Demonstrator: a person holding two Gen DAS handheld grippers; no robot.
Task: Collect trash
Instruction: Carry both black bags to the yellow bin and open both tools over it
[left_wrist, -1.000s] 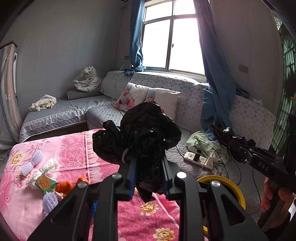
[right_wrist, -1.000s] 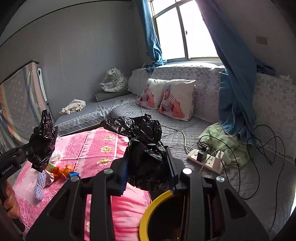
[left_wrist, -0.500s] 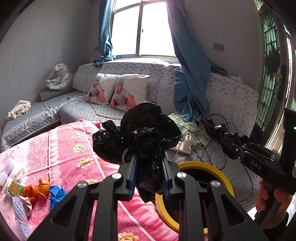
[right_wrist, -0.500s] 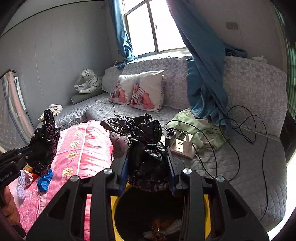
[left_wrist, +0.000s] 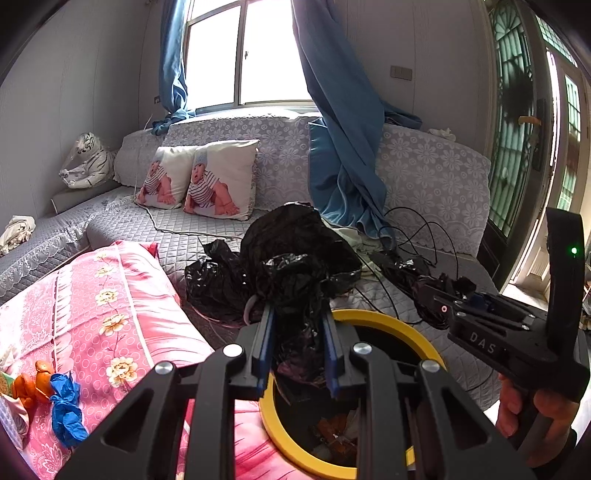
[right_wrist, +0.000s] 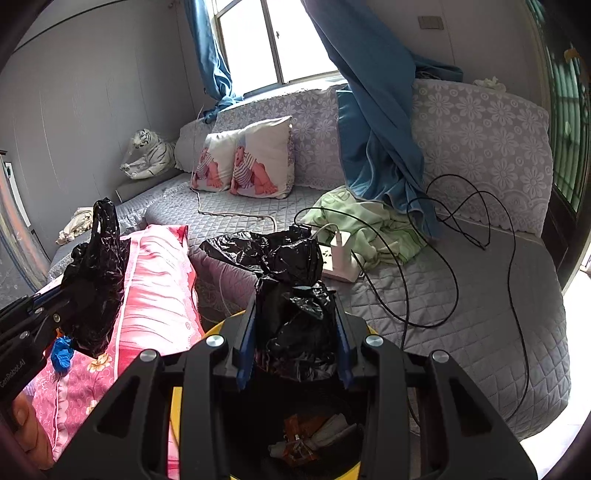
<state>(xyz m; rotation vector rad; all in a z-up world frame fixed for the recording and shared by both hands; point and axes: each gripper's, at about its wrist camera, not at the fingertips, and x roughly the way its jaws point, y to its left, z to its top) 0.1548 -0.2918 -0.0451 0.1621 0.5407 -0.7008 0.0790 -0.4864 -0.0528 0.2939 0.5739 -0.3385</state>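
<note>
My left gripper (left_wrist: 298, 325) is shut on a crumpled black plastic bag (left_wrist: 291, 258) and holds it above a yellow-rimmed trash bin (left_wrist: 391, 325). My right gripper (right_wrist: 295, 325) is shut on another bunch of black bag (right_wrist: 291, 280), directly over the bin (right_wrist: 177, 398), whose bottom holds orange and white wrappers (right_wrist: 310, 435). The right gripper also shows at the right of the left wrist view (left_wrist: 424, 284). The left gripper with its bag (right_wrist: 96, 277) shows at the left of the right wrist view.
A pink floral bedspread (left_wrist: 110, 317) lies left of the bin, with orange peel (left_wrist: 29, 380) and a blue scrap (left_wrist: 64, 406) on it. A grey sofa (right_wrist: 461, 295) behind carries a white power strip (right_wrist: 340, 258), black cables (right_wrist: 461, 221), green cloth and pillows.
Both grippers have swung right with their bags, from over the pink bedspread to over the yellow bin. The bin's inside now shows under the right gripper.
</note>
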